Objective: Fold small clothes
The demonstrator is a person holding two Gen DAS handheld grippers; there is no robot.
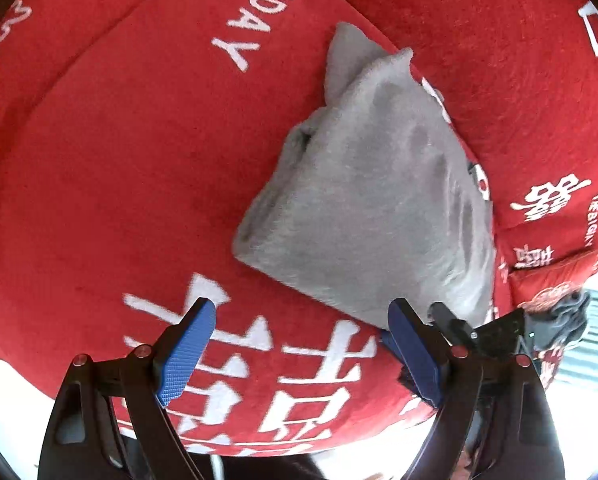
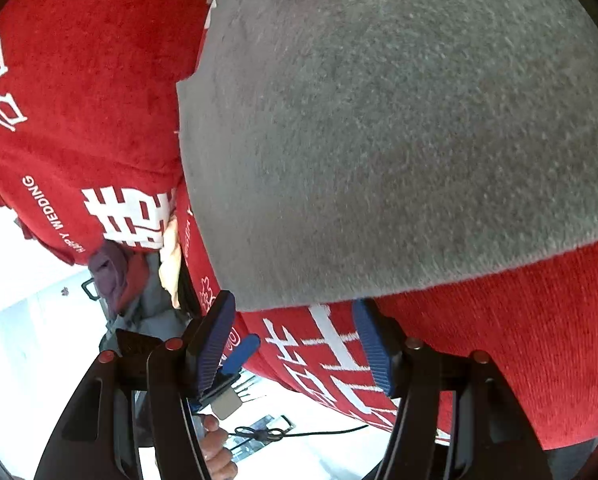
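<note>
both grippers, left gripper (image 1: 299, 344) and right gripper (image 2: 295, 336), hover wide and empty at the near edge of the red cushion (image 1: 99, 200), apparently to pinch the grey garment (image 1: 363, 208).

A red plush cushion (image 1: 119, 168) printed with white characters and "THE BIG DAY" lettering carries the load. Directly on it lies a grey folded cloth (image 1: 363, 208), against the raised red backrest (image 1: 499, 60) behind it, its near corner by the cushion's front edge
</note>
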